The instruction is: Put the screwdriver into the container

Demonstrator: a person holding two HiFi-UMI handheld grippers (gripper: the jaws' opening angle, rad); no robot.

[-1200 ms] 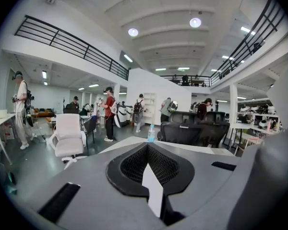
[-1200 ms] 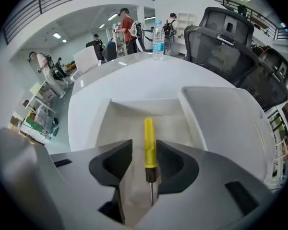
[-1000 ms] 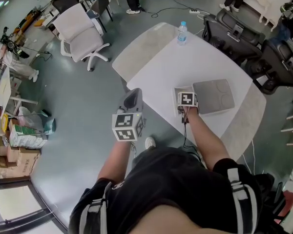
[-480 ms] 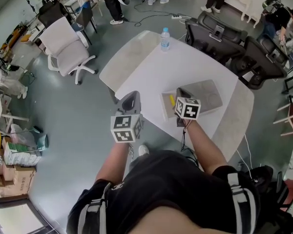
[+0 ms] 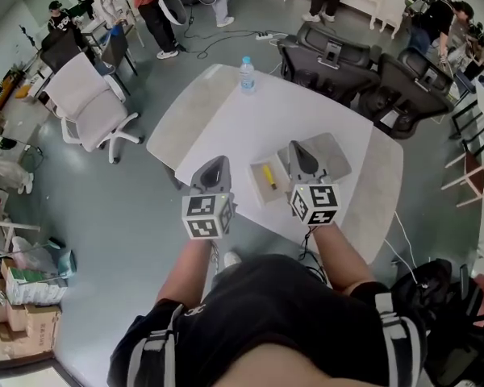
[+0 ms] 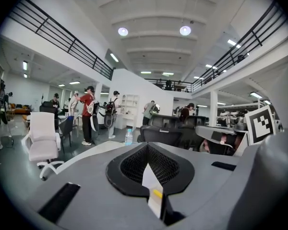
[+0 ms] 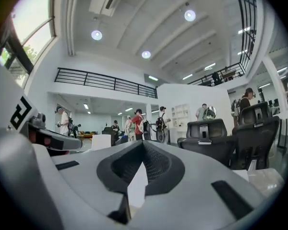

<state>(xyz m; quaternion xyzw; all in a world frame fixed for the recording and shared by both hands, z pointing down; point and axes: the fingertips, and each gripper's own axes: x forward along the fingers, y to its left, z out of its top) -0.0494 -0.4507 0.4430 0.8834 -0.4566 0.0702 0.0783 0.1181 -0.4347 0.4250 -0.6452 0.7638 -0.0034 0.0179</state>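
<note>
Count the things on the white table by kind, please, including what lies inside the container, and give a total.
water bottle: 1
container: 1
screwdriver, yellow, lying in the container: 1
grey tray: 1
Total: 4

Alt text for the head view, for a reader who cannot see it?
Seen from above, a yellow-handled screwdriver lies inside a small open container on a white table, between the left tongs and right tongs, both shut, which a person holds near the table's front edge. A water bottle stands at the far edge.
</note>
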